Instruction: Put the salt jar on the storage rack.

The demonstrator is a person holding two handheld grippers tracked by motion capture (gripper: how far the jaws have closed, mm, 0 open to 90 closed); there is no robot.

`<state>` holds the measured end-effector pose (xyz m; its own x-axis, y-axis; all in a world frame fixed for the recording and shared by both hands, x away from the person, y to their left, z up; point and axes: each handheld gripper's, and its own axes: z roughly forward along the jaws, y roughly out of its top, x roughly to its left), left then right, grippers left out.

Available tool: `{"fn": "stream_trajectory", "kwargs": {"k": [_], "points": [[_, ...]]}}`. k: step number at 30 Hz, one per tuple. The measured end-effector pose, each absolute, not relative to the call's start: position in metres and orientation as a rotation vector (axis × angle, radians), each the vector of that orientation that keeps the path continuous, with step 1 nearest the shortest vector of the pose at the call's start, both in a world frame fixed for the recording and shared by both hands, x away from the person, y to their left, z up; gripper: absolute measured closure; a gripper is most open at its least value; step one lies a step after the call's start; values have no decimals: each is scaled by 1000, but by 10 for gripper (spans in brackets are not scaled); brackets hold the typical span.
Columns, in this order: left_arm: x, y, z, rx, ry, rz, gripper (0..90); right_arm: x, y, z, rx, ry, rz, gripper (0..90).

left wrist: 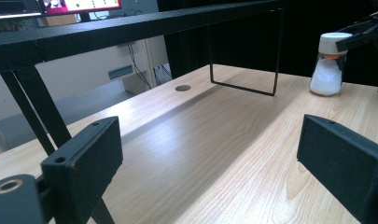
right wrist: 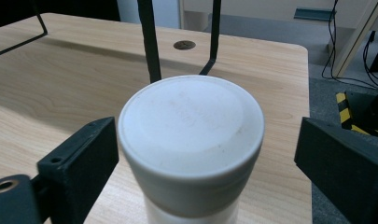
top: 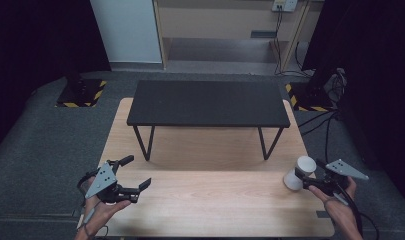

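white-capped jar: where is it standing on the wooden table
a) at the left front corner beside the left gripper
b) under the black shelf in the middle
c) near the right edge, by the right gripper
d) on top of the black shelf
c: in the high view the white-capped jar stands on the wooden table near its right edge, with the right gripper at its cap, in front of the black shelf and far from the left gripper.

A light wooden surface (top: 215, 200) carries a low black bench (top: 208, 103) on thin wire legs at its far half. Grey carpet (top: 45, 140) lies all round it. Beyond the bench stand a white panel (top: 126, 30) and a pale wooden shelf unit (top: 225, 25). Yellow-and-black striped stand bases (top: 81, 93) flank the bench, with cables (top: 320, 120) trailing at its right. Dark curtains (top: 35, 35) close both sides.
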<state>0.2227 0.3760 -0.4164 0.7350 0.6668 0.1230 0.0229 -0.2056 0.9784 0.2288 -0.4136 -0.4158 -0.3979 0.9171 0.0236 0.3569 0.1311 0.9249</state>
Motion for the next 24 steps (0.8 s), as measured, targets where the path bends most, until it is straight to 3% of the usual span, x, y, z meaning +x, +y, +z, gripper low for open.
{"fn": "stream_trajectory", "kwargs": {"k": [2, 9, 24], "points": [[223, 376, -416, 1694, 553, 644, 55, 231, -414, -417, 1217, 1845, 1248, 87], [223, 376, -416, 1693, 555, 643, 55, 235, -418, -424, 1176, 1861, 1295, 324], [222, 377, -416, 1689, 555, 647, 55, 234, -413, -412, 1172, 1909, 1250, 335]]}}
